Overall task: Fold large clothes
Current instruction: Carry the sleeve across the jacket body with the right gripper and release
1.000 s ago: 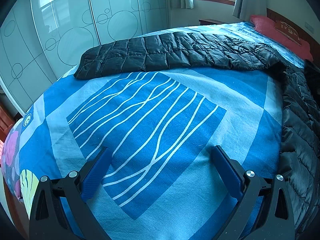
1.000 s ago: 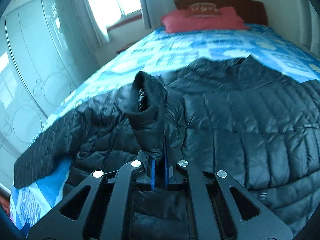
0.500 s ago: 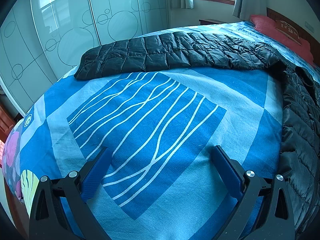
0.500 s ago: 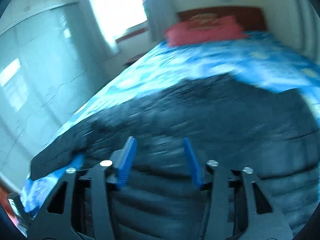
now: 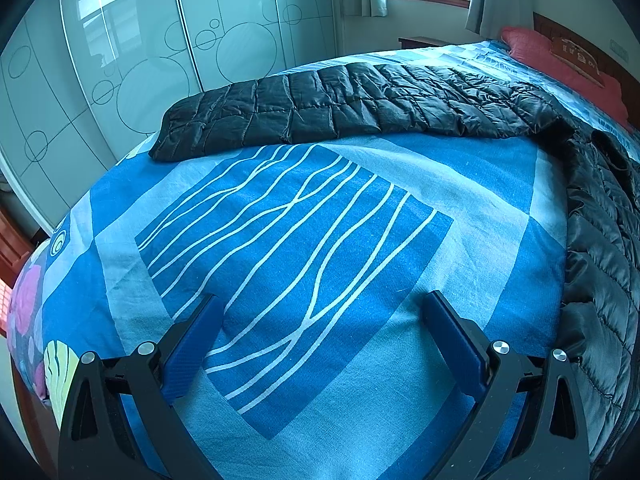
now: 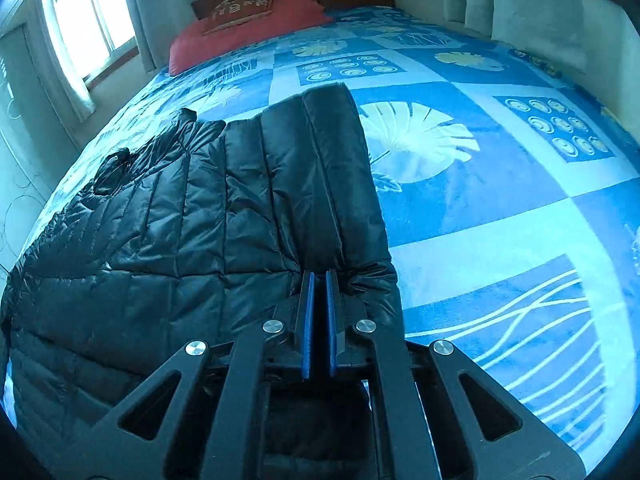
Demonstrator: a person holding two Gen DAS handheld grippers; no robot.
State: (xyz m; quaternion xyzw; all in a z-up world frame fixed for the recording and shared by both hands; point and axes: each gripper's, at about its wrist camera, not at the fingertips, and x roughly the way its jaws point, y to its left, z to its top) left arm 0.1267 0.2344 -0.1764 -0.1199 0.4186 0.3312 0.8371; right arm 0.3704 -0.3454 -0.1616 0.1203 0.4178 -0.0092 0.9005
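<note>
A black quilted puffer jacket (image 6: 180,240) lies spread on the bed. In the right wrist view its right sleeve is folded over onto the body and lies flat. My right gripper (image 6: 319,280) has its blue pads nearly together, pinching the jacket's fabric at the near right edge. In the left wrist view the jacket's other sleeve (image 5: 340,108) stretches out to the left across the far side of the bed, and the body (image 5: 600,240) runs down the right edge. My left gripper (image 5: 320,312) is open and empty, low over bare bedsheet.
The bed has a blue patterned sheet (image 5: 300,240) and a red pillow (image 6: 248,28) at the wooden headboard. Glass wardrobe doors (image 5: 120,60) stand beyond the bed's left side. A window with curtains (image 6: 80,32) is at the far wall.
My right gripper let go of the raised fabric, opened, swung right and has shut again on the jacket's right edge. The sleeve now lies folded flat. The left gripper has not moved.
</note>
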